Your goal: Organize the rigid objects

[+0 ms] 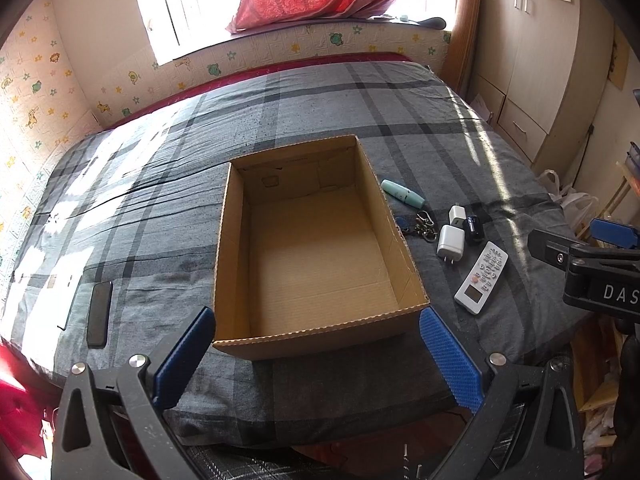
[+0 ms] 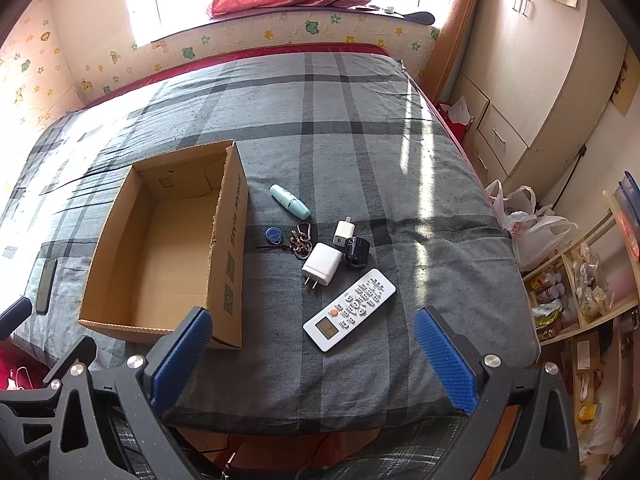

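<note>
Cardboard box (image 1: 316,240), open-topped and with nothing inside, sits on a grey plaid blanket (image 1: 160,208) covering the bed. To its right lie the loose things, close together: a mint-green tube (image 2: 290,201) farthest, a blue tag and keyring (image 2: 294,238) just beside the box, a small white charger (image 2: 343,232), a larger white charger (image 2: 322,265) touching a black plug (image 2: 356,252), and a white remote (image 2: 349,308) nearest. A dark phone (image 1: 99,314) lies well apart on the box's left. The left gripper (image 1: 316,354) hovers before the box's near wall, jaws spread wide, holding nothing. The right gripper (image 2: 312,356) hovers near the remote, jaws equally wide and empty.
</note>
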{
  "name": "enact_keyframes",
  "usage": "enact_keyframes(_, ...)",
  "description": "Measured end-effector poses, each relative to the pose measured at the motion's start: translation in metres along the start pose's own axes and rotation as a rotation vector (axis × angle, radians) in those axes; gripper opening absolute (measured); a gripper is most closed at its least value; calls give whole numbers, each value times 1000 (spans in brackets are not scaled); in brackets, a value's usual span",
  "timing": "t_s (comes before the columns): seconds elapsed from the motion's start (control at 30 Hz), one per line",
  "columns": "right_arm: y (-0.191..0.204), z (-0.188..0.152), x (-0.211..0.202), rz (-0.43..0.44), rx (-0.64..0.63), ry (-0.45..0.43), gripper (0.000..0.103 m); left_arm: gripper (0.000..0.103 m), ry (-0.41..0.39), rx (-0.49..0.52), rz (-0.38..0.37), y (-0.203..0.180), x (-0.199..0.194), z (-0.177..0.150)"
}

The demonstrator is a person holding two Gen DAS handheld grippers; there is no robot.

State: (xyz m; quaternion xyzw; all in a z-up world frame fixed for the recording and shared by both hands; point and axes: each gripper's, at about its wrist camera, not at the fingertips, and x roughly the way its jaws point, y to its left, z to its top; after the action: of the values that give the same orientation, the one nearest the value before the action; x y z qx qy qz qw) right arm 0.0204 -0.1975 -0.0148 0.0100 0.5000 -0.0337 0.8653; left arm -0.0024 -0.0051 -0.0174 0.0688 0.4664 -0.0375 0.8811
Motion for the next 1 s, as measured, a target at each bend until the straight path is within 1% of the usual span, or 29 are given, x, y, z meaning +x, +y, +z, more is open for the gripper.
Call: enact_keyframes(1.0,4,5,4,0,-1,5,103,103,-9,0,-3,0,3,4)
